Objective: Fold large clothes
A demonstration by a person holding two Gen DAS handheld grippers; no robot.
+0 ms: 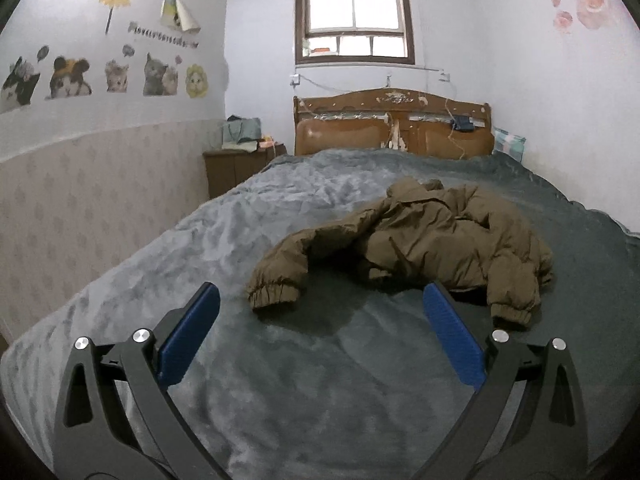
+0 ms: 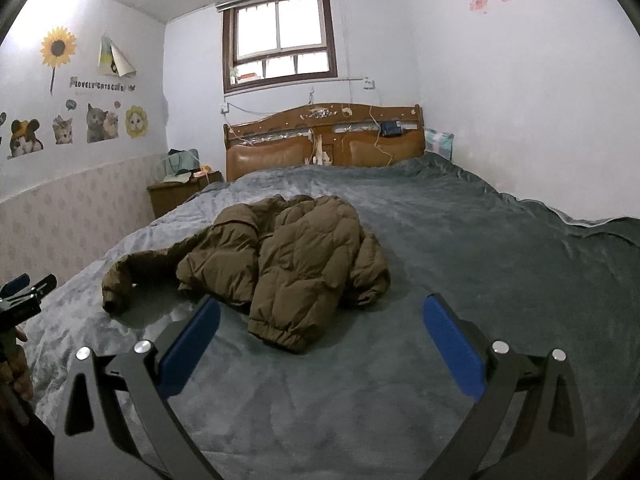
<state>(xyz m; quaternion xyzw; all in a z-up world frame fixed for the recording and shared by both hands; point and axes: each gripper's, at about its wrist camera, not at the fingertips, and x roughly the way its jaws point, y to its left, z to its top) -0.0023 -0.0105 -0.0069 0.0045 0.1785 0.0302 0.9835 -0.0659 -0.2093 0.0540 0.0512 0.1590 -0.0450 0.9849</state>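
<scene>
A brown padded jacket lies crumpled in a loose heap on the grey blanket that covers the bed, roughly in the middle of the mattress and well short of the wooden headboard. In the left wrist view one sleeve stretches out toward the near left, its elastic cuff flat on the blanket, while a second cuff hangs off the bundle at the right. The left gripper hovers above the blanket just in front of the jacket, its blue-padded fingers spread wide apart with nothing between them. From the right wrist view the jacket shows its quilted body bunched up, one cuff pointing toward the camera and the other sleeve trailing off to the left. The right gripper also stands spread wide and empty, held over the blanket just short of that near cuff, touching no cloth. At the far left edge of this view the tip of the left gripper is visible, apart from the jacket. Beside the bed, a small wooden nightstand stands against the wall under cat stickers, and a window sits above the headboard
</scene>
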